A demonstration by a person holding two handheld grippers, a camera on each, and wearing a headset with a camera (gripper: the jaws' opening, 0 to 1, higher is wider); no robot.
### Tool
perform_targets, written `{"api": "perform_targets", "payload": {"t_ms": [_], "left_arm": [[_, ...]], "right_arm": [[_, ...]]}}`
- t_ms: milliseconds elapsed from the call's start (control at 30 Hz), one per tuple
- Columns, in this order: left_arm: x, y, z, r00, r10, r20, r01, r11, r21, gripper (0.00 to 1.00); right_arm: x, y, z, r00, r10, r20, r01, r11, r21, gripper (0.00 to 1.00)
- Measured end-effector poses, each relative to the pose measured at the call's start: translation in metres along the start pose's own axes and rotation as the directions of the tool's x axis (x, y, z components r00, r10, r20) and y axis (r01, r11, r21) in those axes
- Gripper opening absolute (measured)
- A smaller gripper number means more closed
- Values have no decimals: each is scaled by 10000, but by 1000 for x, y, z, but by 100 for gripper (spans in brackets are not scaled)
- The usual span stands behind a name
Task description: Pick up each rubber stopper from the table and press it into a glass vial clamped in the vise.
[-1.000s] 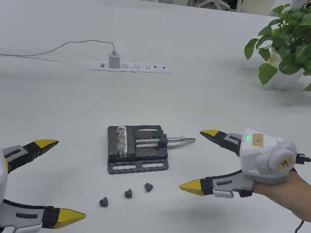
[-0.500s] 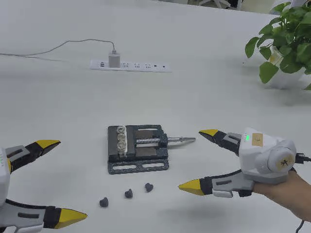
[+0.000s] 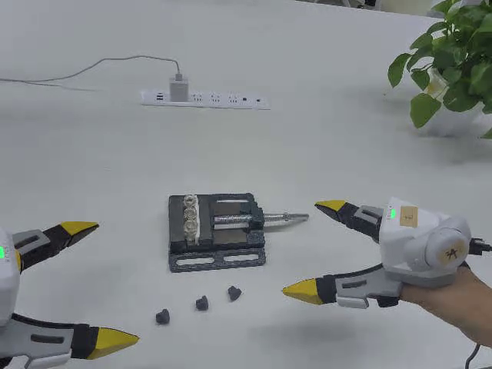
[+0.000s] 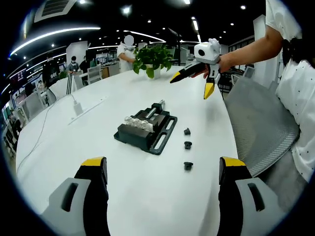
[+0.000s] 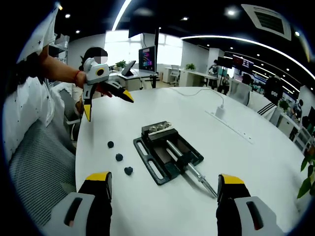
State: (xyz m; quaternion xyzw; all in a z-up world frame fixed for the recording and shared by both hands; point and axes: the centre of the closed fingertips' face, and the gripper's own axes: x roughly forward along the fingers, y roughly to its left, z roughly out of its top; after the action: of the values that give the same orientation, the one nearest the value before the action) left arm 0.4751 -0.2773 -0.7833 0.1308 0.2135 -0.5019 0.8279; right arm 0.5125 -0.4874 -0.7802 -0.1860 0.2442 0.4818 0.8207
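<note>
both pairs of jaws are spread wide and hold nothing: the right gripper (image 3: 314, 247) hangs over the counter (image 3: 92, 154) just right of the vise (image 3: 217, 244), the left gripper (image 3: 104, 283) low at the near left. between them three rubber stoppers (image 3: 201, 303) lie in a loose row just in front of the vise, within easy reach. the vise pins a row of glass vials (image 3: 189, 216) upright, mouths up, so a stopper could, i reckon, be pressed straight down

Blk vise (image 3: 217, 260) & stoppers (image 3: 201, 303), white table (image 3: 307, 154), yellow tips on left hand-held gripper (image 3: 115, 281) & right hand-held gripper (image 3: 300, 247)
</note>
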Motion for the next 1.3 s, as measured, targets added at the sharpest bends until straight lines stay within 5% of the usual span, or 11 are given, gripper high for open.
{"api": "perform_targets", "payload": {"t_ms": [700,1300], "left_arm": [[12,-15,-10,9968,-429,-677,438,9990,126,66],[31,-30,-30,9832,-777,-1653,766,9970,-132,38]], "right_arm": [[-2,0,2,10000,-48,70,47,10000,42,85],[-1,-1,3,9998,-118,137,116,9999,104,82]]}}
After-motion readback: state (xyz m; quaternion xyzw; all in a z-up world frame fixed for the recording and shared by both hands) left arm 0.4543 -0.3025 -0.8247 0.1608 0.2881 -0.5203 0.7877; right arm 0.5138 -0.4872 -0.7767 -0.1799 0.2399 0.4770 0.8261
